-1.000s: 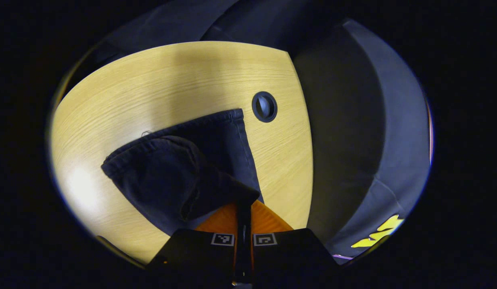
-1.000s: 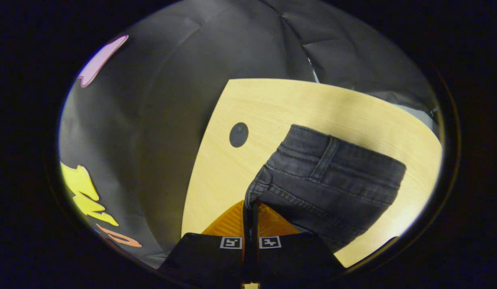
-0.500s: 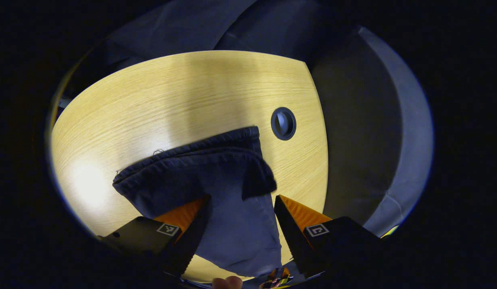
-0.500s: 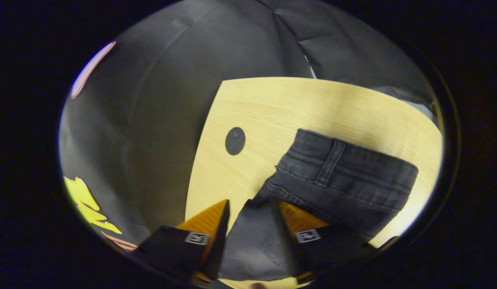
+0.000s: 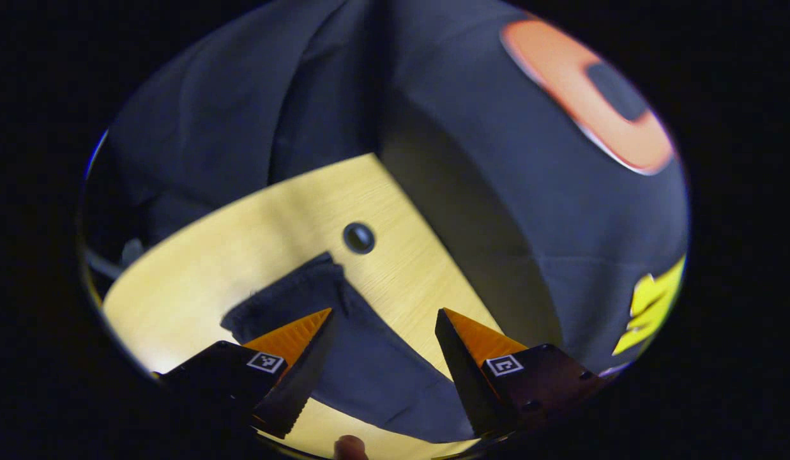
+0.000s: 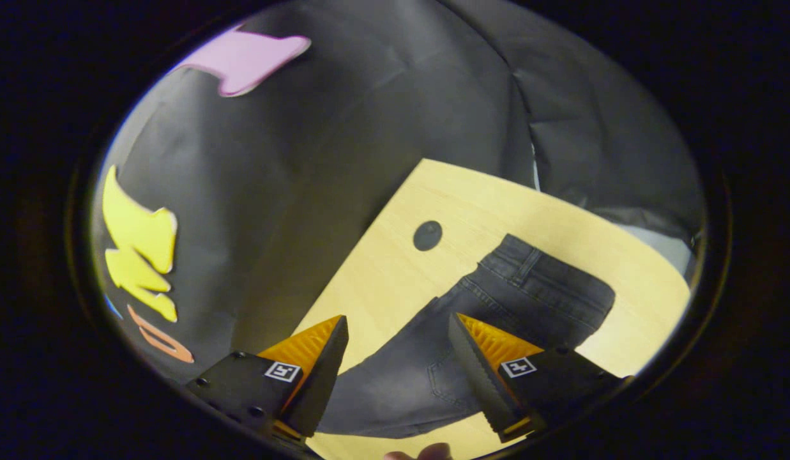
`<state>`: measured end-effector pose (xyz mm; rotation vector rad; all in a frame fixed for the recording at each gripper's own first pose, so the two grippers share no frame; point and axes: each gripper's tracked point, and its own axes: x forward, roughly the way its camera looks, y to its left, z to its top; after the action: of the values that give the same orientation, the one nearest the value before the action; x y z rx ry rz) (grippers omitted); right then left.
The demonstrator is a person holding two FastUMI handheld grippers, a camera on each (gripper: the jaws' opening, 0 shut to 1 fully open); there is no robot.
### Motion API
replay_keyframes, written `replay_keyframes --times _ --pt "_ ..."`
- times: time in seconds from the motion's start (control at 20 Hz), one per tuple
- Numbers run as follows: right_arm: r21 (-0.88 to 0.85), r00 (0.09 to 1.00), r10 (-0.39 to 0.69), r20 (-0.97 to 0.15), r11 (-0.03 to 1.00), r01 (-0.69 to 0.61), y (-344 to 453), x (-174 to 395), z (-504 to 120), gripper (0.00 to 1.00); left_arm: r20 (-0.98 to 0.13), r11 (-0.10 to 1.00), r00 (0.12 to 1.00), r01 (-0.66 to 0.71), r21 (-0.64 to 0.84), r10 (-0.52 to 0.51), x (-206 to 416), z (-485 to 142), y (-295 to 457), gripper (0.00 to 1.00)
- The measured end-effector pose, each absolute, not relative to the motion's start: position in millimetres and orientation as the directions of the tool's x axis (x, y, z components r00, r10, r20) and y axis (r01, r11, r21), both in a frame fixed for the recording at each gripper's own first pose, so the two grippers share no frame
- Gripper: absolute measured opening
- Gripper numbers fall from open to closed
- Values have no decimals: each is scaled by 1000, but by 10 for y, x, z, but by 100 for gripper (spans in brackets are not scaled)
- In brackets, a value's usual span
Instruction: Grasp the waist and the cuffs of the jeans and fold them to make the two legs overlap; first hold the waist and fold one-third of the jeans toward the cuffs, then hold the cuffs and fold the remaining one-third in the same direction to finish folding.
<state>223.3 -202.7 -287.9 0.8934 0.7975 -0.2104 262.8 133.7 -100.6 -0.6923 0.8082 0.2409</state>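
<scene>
Dark jeans lying legs-overlapped on table; both grippers, left and right, released, hovering. Next, probably: pinch waist at 2 o'clock, fold toward cuffs.

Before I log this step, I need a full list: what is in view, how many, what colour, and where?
jeans: one, dark grey, flat on the table; cuffs in the left gripper view, waist in the right gripper view
table: one, light wood
cable hole: one, dark, in the table near the jeans
booth wall: black cloth, behind
left tongs: open, above the cuffs
right tongs: open, above the waist
fingertip: bottom edge
</scene>
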Motion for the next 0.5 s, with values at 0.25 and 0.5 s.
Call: replay_keyframes --times 0.25,0.5 --pt "427 861 64 -504 885 184 -2002 1569 -2002 98 -496 937 866 -123 -328 -59 2420 -204 1010 99" --pt "189 922 26 -386 981 52 -1822 600 -1559 98 -276 974 960 -18 -225 -46 1804 318 517 98"
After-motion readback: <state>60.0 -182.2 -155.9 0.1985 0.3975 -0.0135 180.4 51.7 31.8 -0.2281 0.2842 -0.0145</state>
